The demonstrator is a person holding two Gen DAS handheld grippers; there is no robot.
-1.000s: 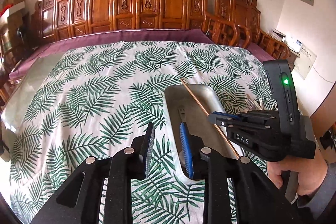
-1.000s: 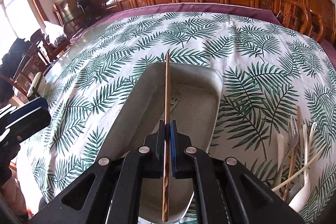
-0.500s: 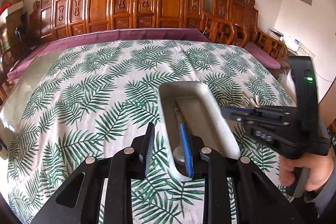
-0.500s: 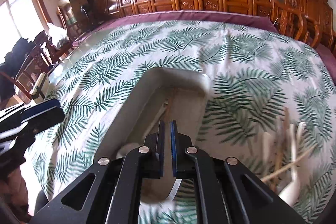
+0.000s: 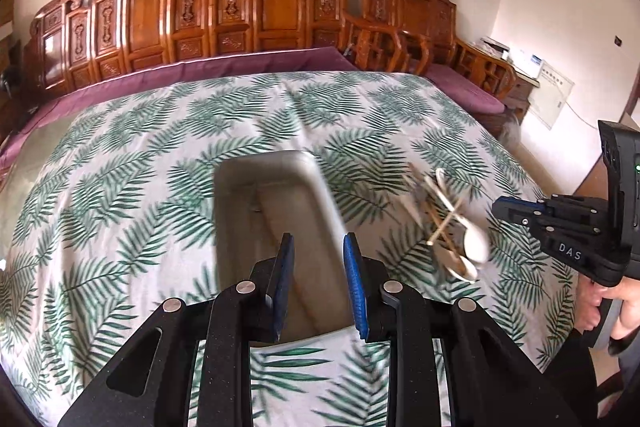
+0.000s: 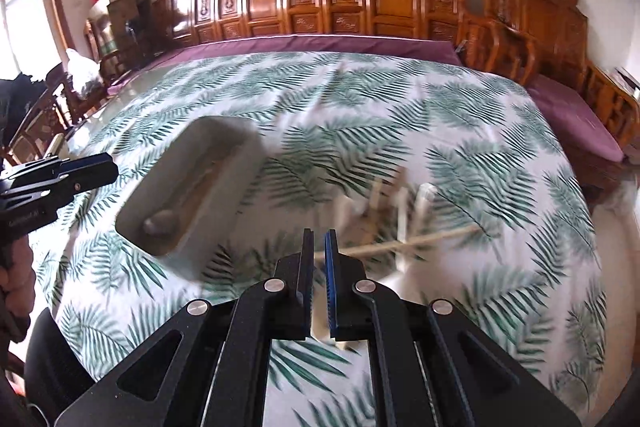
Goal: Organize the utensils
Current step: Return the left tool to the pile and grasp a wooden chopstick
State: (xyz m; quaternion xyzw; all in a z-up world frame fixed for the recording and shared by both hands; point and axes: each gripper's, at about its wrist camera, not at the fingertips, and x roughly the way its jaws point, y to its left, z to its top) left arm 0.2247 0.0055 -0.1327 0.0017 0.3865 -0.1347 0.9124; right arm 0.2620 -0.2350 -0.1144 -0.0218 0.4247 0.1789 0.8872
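My left tongs (image 5: 316,283) hang over the near end of the metal tray (image 5: 320,195), spread a little with nothing between the pads. The tray is a long trough on the leaf-print cloth (image 5: 120,187) covering the desk; its long axis runs away from me toward the carved wooden screen (image 5: 280,7). In the right wrist view the tray (image 6: 160,187) lies slanted, near end lower left, far end upper right, with a thin stick and a rounded utensil end lying along it; blur hides the details.

My right tongs (image 6: 319,279) are pressed almost together and grip nothing. They hover above the loose pile of utensils (image 6: 400,231), which sits on the cloth to the right of the tray, apart from it. The pile is pale handles and sticks crossed over each other, pointing several ways; one long stick lies nearly crosswise.

From the left wrist view the pile (image 5: 452,227) lies between the tray and the right tongs (image 5: 520,207). Bare cloth stretches wide left of the tray and beyond it to the purple edge.
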